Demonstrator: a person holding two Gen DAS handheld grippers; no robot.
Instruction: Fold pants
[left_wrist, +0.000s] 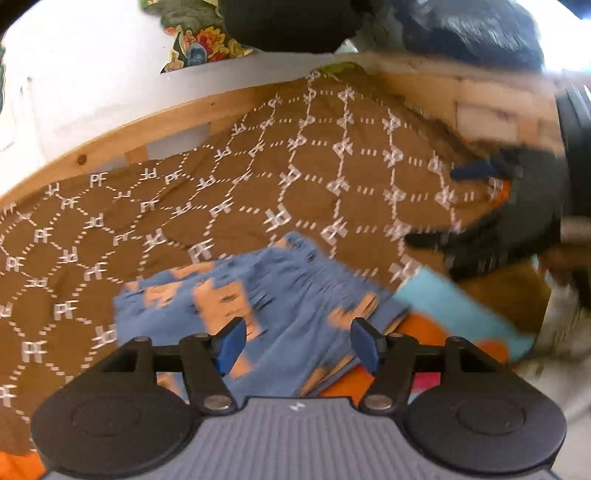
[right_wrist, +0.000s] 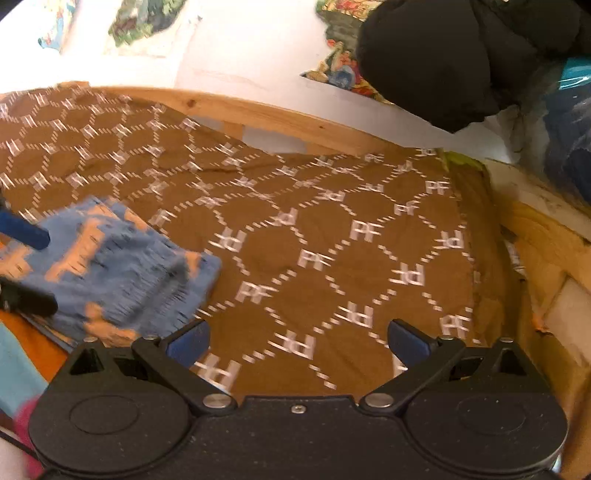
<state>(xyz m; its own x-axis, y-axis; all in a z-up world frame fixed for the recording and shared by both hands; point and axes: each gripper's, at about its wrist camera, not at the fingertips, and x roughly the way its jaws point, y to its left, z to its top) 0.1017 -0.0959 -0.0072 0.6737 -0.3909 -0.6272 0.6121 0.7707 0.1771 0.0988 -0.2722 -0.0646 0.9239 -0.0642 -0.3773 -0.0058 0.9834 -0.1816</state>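
Lying folded into a compact blue-and-peach bundle, the pants (left_wrist: 258, 306) at about six o'clock in the left wrist view, and at nine o'clock in the right wrist view (right_wrist: 122, 273); resting on the brown patterned bedspread (right_wrist: 332, 229), with one edge lapping onto something orange and turquoise (left_wrist: 461, 310) at four o'clock, probably other cloth. Judging from that tidy shape, nearing the end of the folding.

Hovering just over the bundle, the left gripper (left_wrist: 297, 341), jaws parted and holding nothing, likely placed so for a last press or adjustment. Hanging over bare bedspread well to the side of the pants, the right gripper (right_wrist: 297, 341), jaws spread wide and empty, seemingly keeping clear.

Blurring heavily in both views, so fold lines and the waistband hard to make out. Hiding under the left gripper's body, the near edge of the bundle. Smearing into a dark shape at three o'clock in the left view, the right gripper. Cutting off at the frame edges, the wooden bed frame (right_wrist: 280, 114) and a black bulky object (right_wrist: 461, 59) at one o'clock.
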